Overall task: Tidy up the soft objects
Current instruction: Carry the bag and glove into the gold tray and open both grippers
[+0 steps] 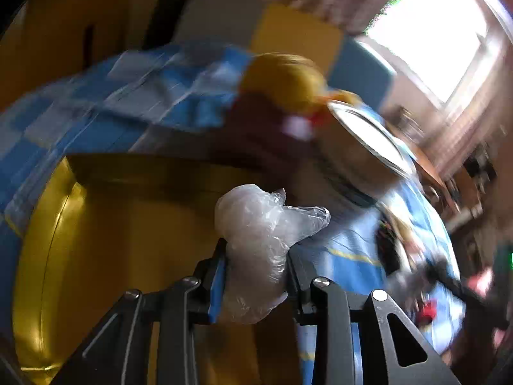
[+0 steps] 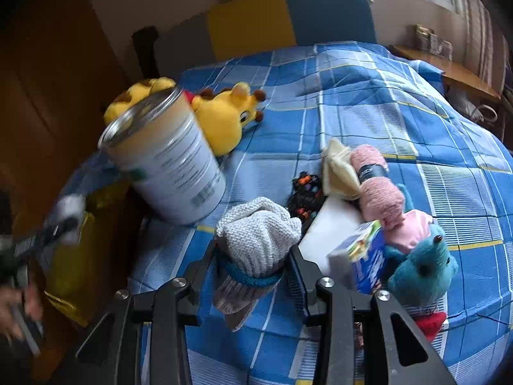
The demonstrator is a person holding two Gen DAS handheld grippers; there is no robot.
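Both the left gripper point(image 1: 256, 276) and the right gripper point(image 2: 253, 276) are matte black linkages with triangular cut-outs. Round silver screws cap their joints. Blue pads line the fingers point(image 1: 215, 284).

Crinkled clear plastic bag point(image 1: 256, 243), thin and glossy, wadded between the left tool's point(image 1: 256, 276) pads. Matt black hard plastic tool arms with bright metal screw heads; blue ribbed pad facings. Glossy yellow bin point(image 1: 48, 256) below and left of that tool, smooth, sheen along the rim. Coarse grey knitted cloth point(image 2: 256, 240), ribbed cuff banded blue, between the right tool's point(image 2: 255, 269) pads. Woven cotton-look plaid bedcover point(image 2: 368, 102), matt. Ahead left: tin can point(image 2: 166, 160), shiny metal rim, smooth paper label. Yellow plush giraffe point(image 2: 227, 115), short soft pile. Right: fuzzy pink yarn skein point(image 2: 378, 186); teal plush toy point(image 2: 423, 266), fleecy.
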